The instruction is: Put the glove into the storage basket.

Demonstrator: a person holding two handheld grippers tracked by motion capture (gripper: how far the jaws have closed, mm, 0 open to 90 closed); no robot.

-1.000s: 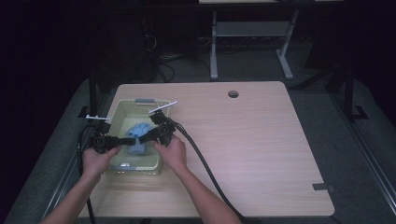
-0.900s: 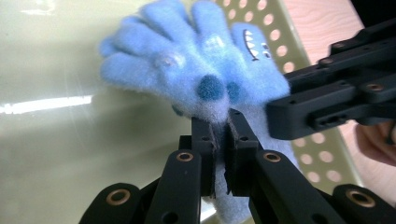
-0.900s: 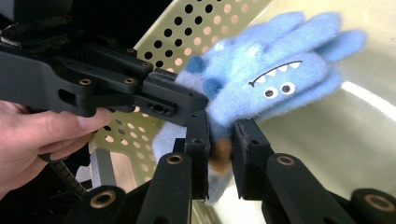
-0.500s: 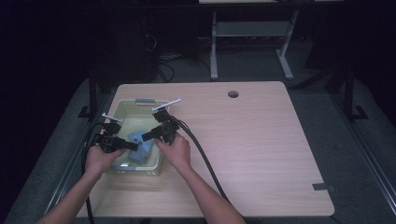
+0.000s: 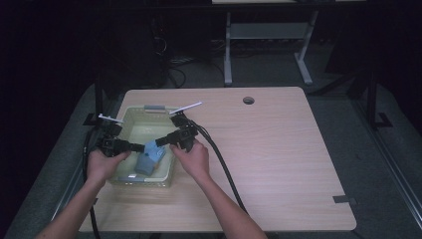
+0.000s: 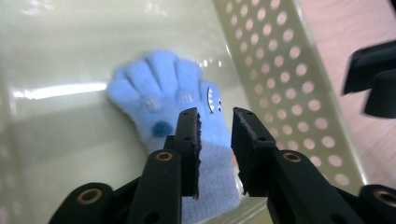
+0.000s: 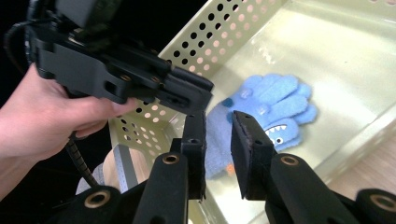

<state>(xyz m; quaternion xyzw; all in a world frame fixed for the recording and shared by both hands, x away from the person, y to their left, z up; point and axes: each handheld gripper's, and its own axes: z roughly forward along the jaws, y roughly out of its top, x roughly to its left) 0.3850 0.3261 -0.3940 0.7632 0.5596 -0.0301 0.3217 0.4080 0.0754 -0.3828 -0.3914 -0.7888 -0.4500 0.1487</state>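
Observation:
A light blue knitted glove with a shark face and a grey-blue cuff lies flat on the floor of a pale perforated basket. My left gripper hovers over its cuff. Its jaws have just been opening and stand a little apart, with nothing pressed between them and the glove below. My right gripper comes in from the other side, jaws also slightly apart and free of the glove. The left gripper crosses just ahead of it.
The basket stands at the left of a wooden table with a round cable hole at the back. Its perforated walls hem the grippers in. Black cables trail from both grippers toward the near edge.
Both grippers met on the glove a second ago. Now their jaws stand a little apart and the glove lies loose on the basket floor. The right gripper has lifted slightly.

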